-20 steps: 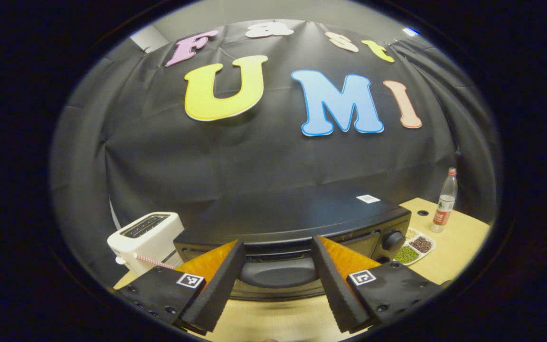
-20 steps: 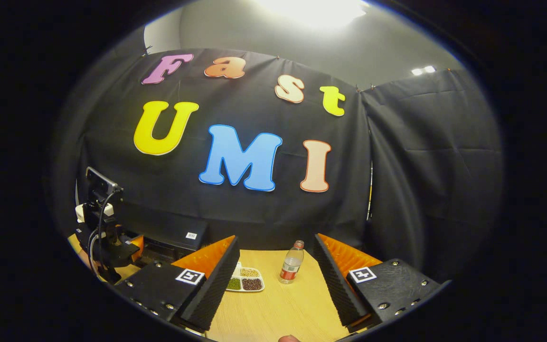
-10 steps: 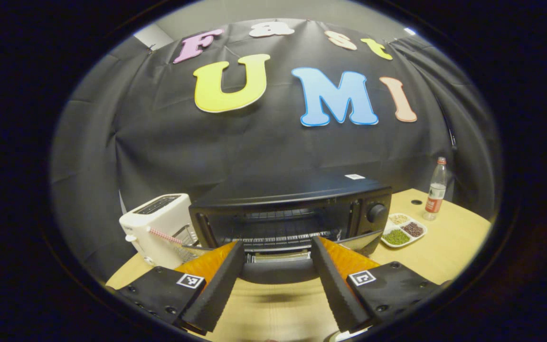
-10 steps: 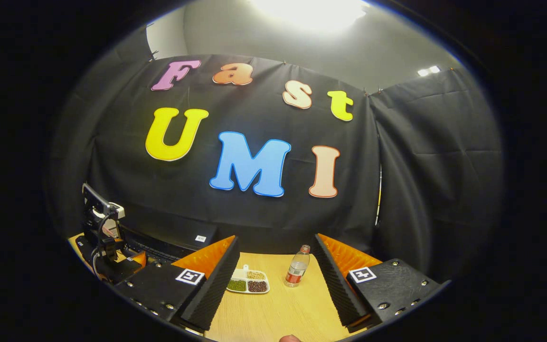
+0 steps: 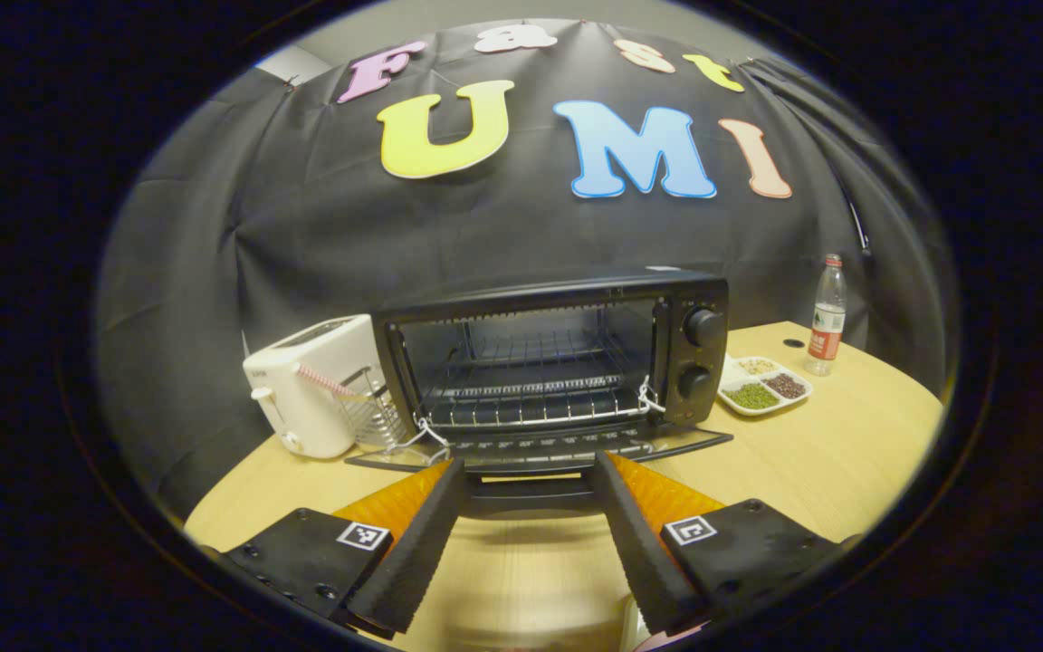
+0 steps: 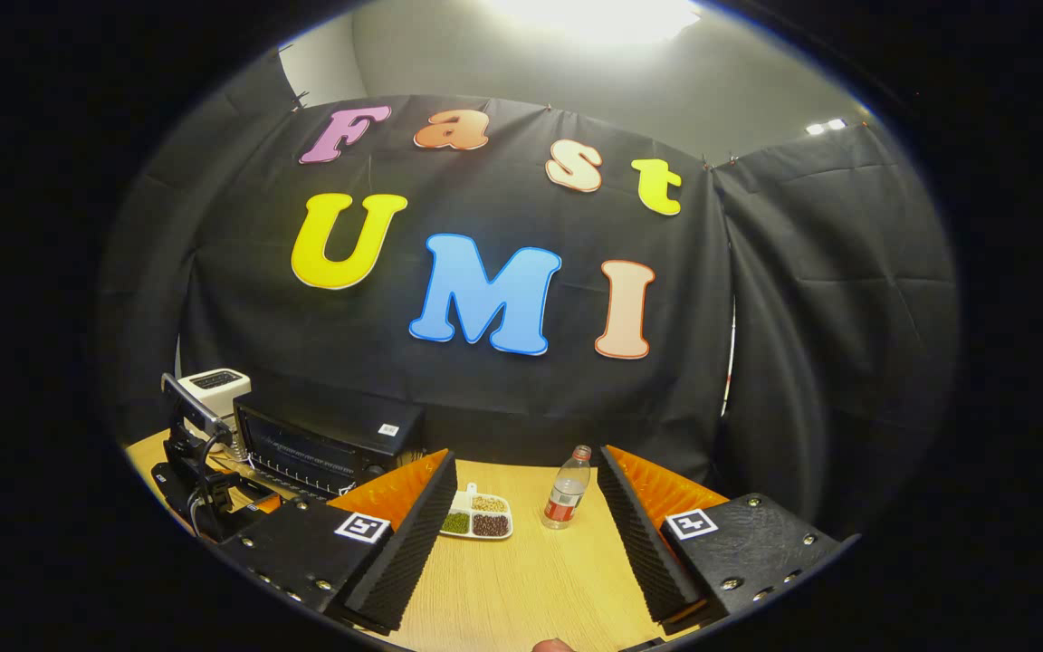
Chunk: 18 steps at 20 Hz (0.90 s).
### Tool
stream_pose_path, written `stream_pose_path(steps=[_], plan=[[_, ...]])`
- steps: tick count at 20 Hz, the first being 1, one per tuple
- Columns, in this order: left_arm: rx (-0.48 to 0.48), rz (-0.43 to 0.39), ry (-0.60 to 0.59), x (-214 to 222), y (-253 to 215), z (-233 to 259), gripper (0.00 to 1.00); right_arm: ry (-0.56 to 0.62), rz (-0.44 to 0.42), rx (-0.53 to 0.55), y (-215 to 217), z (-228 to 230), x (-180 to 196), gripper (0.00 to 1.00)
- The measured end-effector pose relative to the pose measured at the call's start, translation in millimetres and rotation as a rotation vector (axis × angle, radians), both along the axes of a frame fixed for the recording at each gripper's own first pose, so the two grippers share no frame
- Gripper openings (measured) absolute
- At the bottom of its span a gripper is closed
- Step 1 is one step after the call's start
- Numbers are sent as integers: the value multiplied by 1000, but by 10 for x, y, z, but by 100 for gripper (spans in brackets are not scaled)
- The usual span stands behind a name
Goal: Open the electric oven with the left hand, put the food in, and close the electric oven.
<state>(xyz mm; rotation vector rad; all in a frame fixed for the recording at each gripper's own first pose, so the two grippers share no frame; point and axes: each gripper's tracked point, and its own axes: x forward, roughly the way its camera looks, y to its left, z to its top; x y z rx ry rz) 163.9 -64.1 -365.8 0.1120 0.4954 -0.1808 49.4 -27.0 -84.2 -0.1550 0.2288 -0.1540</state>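
Left gripper, fingers spread wide, straddles the handle of the oven door at 12 o'clock; contact unclear. Right gripper wide, empty.

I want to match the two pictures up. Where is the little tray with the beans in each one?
Left gripper view: the tray sits right of centre, on the table just right of the open oven.
Right gripper view: the tray lies low, just left of centre.
Shared landmark: the bottle stands right of the tray in both views.
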Motion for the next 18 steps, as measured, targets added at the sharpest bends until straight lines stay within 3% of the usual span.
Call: stream_pose_path(steps=[1, 2, 4, 5, 7, 9, 16, 17, 18], plan=[[-3, 6, 16, -68, 4, -87, 99, 19, 4, 7, 2, -56, -13, 95], [-2, 10, 38, -118, 6, -175, 92, 39, 10, 16, 11, -119, -31, 95], [15, 22, 81, -242, 71, -336, 95, 66, 25, 45, 56, -191, -40, 95], [24, 28, 93, -311, 119, -359, 92, 76, 35, 66, 94, -214, -39, 95], [15, 40, 66, -384, 214, -229, 95, 95, 63, 107, 184, -291, -35, 95], [10, 55, 34, -455, 320, 5, 99, 137, 93, 152, 289, -437, -29, 95], [-16, 99, -188, -574, 686, 1373, 91, 356, 271, 394, 839, -1033, -129, 96], [-18, 100, -216, -595, 717, 1536, 99, 390, 300, 423, 913, -1108, -160, 97], [-17, 101, -238, -625, 753, 1709, 99, 437, 332, 450, 999, -1217, -194, 97]])
